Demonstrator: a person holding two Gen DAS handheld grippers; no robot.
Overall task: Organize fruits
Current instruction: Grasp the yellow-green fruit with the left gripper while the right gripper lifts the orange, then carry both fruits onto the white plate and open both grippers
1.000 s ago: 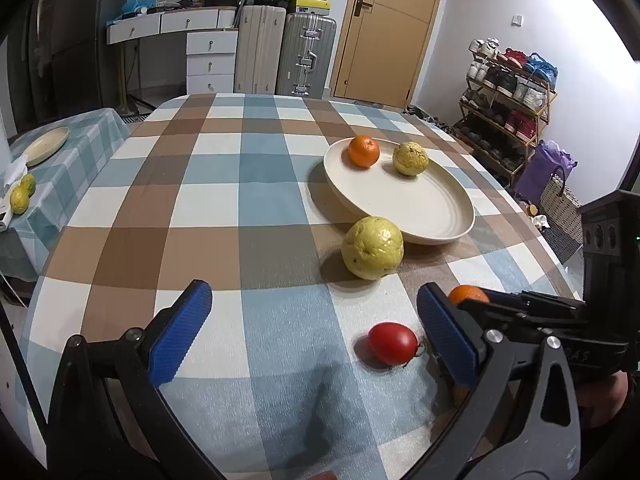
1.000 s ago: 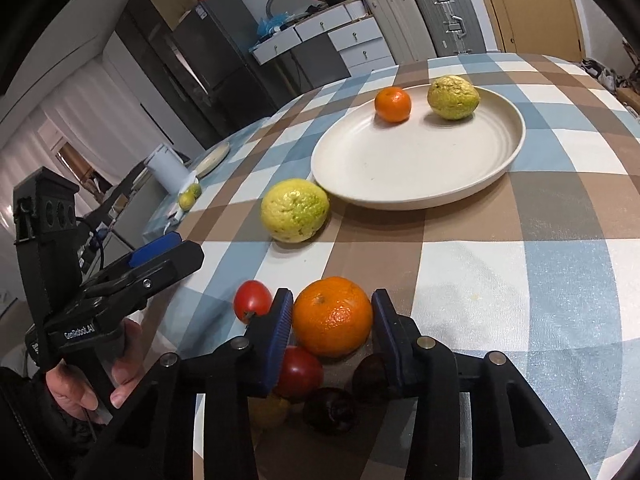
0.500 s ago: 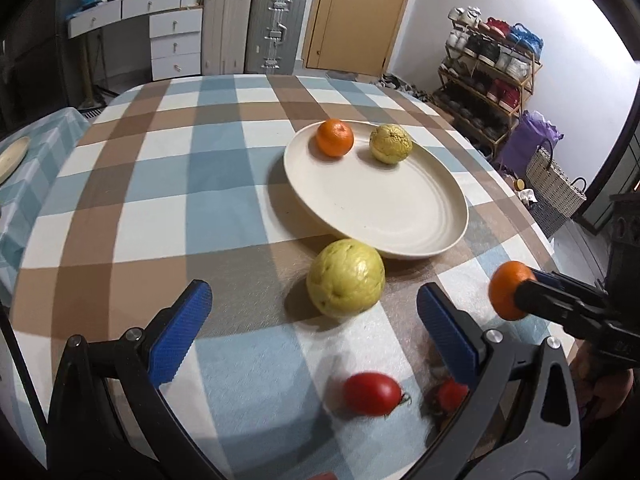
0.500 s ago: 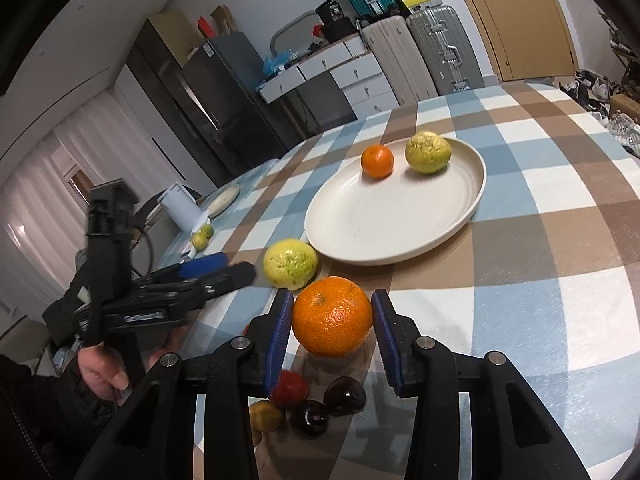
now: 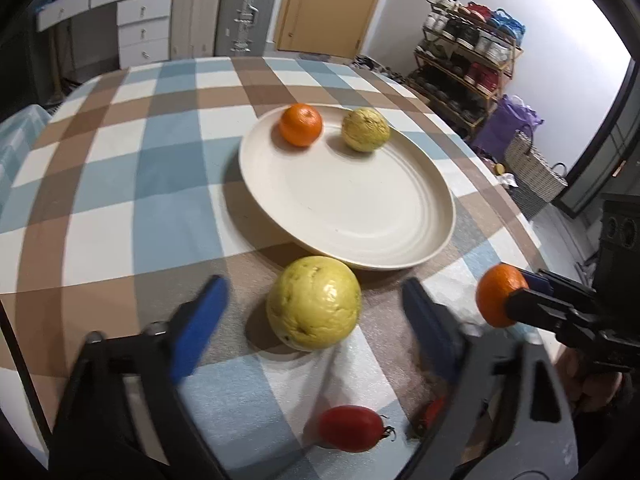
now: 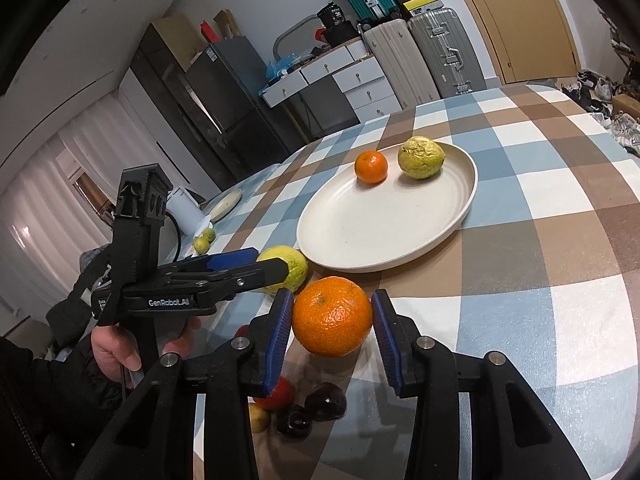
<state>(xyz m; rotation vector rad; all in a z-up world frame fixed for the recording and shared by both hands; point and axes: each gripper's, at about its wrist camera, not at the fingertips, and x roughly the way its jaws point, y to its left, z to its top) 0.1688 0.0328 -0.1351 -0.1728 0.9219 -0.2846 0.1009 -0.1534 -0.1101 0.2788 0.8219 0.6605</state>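
While the right gripper (image 6: 333,322) holds an orange (image 6: 332,315) above the checked table (image 5: 120,184), the left gripper (image 5: 312,320) is closing around the big yellow fruit (image 5: 313,303) just beside the plate (image 5: 400,248). It looks heavy, round and firm, so grip its widest middle.

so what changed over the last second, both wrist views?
The left hand-held gripper advanced to straddle the big yellow fruit, jaws closing, not yet touching. The right hand-held gripper lifted its orange off the table. The plate with its orange and yellow fruit stayed put.
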